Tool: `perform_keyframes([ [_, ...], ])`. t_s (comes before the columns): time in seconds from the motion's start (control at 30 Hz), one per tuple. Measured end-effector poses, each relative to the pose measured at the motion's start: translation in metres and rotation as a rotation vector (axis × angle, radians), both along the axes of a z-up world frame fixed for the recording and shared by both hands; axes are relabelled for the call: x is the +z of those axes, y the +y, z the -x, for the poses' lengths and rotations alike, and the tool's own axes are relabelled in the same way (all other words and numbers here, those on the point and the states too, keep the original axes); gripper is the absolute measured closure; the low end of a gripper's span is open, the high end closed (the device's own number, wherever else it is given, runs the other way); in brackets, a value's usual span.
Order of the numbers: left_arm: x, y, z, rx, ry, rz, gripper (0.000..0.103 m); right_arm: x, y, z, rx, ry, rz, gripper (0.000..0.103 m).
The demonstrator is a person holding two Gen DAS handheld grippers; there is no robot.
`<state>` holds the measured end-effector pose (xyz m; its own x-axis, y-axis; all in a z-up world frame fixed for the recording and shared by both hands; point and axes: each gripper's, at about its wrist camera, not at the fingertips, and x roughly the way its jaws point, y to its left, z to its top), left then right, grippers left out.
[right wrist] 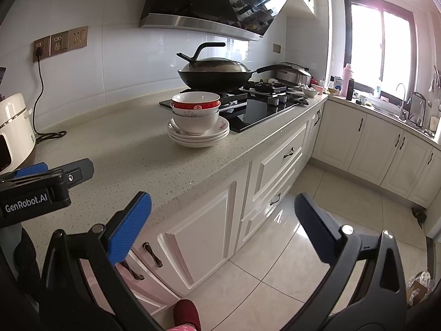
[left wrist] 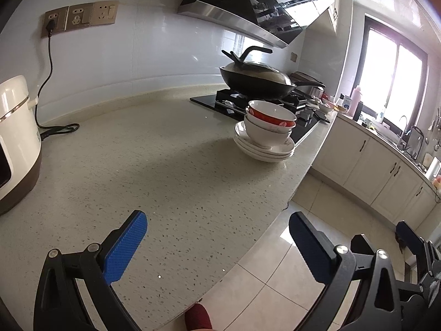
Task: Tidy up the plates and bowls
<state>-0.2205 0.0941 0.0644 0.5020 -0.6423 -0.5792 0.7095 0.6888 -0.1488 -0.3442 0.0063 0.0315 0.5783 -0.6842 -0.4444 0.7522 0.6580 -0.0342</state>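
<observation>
Nearest the camera, the left gripper (left wrist: 217, 237) hovers low over the counter's front edge, its two fingers spread wide and grasping nothing; the inner pads (left wrist: 125, 248) are bright blue with a fine ribbed grip texture, set in black plastic arms. The right gripper (right wrist: 223, 223) is likewise released and empty, held out past the counter over white cabinet doors (right wrist: 204, 237) and glossy floor tiles (right wrist: 275, 270). Both seem drawn back, which suggests the stacking is done or not yet begun. The counter (left wrist: 154, 160) is pale speckled stone, smooth and flat. Well beyond the fingers, near the counter's front edge, stands the stack (left wrist: 266, 132): shallow white plates below, a deep white bowl on them, a red-banded bowl nested on top, all glazed ceramic. Just behind sits a black glass hob (right wrist: 261, 113) with a lidded dark wok (left wrist: 256, 78).
</observation>
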Motion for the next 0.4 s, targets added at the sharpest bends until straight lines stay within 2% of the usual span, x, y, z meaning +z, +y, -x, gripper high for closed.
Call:
perform_keyframes([
  [0.27,-0.0017,-0.0038,0.0034,-0.023,0.007,-0.02,0.0,-0.0001,0.0028,0.0025,-0.006,-0.004,-0.005,0.0],
  [0.4,-0.004,-0.0041,0.0077,0.003,-0.03,-0.04,0.0,-0.0007,0.0045,0.0041,-0.017,-0.002,-0.009,0.0],
])
